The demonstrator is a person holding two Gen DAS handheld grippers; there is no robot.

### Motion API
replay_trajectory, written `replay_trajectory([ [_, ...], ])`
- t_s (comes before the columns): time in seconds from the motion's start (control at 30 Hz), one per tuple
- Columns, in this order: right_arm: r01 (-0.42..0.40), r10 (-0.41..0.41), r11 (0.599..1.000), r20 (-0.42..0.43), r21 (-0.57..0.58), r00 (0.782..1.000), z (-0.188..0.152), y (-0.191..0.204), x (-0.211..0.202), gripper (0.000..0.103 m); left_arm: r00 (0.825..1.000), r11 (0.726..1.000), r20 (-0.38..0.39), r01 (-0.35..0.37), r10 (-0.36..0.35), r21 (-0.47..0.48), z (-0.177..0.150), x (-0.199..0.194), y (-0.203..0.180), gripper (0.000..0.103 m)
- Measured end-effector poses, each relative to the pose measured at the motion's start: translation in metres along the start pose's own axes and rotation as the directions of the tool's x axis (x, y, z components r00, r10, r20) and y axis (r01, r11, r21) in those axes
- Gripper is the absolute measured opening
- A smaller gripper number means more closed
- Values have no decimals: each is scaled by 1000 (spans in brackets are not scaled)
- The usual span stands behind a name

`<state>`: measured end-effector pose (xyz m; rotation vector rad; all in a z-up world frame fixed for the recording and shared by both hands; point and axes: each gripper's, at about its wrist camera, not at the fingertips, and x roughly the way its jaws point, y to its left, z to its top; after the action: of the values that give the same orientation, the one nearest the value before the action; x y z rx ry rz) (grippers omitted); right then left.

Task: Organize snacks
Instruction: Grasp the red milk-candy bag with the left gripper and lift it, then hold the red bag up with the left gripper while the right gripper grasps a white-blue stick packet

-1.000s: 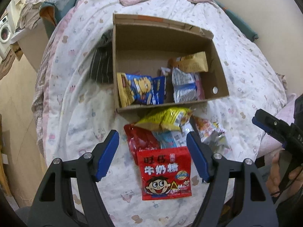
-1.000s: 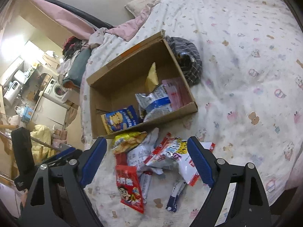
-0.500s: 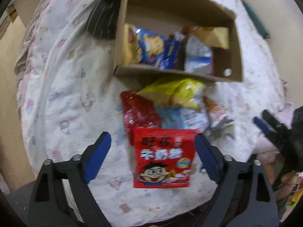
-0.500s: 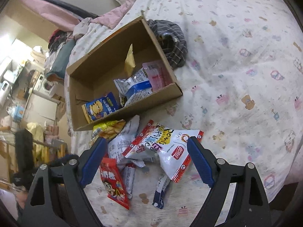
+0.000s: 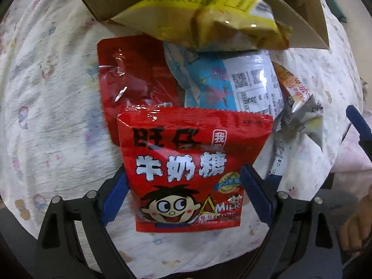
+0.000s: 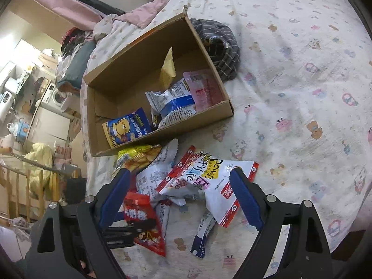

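While four or so packets sit in the cardboard box (image 6: 160, 107), a pile remains outside; left gripper (image 5: 183, 186) jaws opening, straddling the red milk candy bag (image 5: 186, 174), right gripper (image 6: 183, 193) wide, empty.

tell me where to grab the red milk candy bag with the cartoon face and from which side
Grip the red milk candy bag across its width at the lower half, coming from above. It lies flat on the bedsheet, its top edge overlapping another red packet; its lower side edges are free. The left gripper already straddles it there, jaws opening, pads not yet pressing.
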<state>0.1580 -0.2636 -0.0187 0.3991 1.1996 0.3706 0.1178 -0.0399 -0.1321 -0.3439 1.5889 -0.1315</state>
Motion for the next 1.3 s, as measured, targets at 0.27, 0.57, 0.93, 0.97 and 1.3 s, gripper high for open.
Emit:
replay_trajectory([
  [0.27, 11, -11, 1000, -4, 15, 1000, -1, -9, -4, 89, 994, 988, 10, -106, 106, 113, -17, 18, -28, 97],
  [0.57, 70, -70, 998, -10, -12, 998, -4, -11, -1, 89, 999, 990, 25, -36, 33, 139, -32, -20, -33, 25],
  [0.93, 162, -163, 986, -9, -38, 987, -13, -14, -2, 89, 990, 968, 97, -120, 100, 220, -52, -78, -38, 17],
  [0.97, 163, -163, 986, -9, -36, 987, -14, -15, -2, 89, 986, 963, 110, -151, 130, 225, -49, -83, -22, 17],
  [1.3, 160, -160, 986, 2, -53, 987, -15, -9, -5, 89, 957, 936, 92, -287, 273, 203, -29, -53, 11, 19],
])
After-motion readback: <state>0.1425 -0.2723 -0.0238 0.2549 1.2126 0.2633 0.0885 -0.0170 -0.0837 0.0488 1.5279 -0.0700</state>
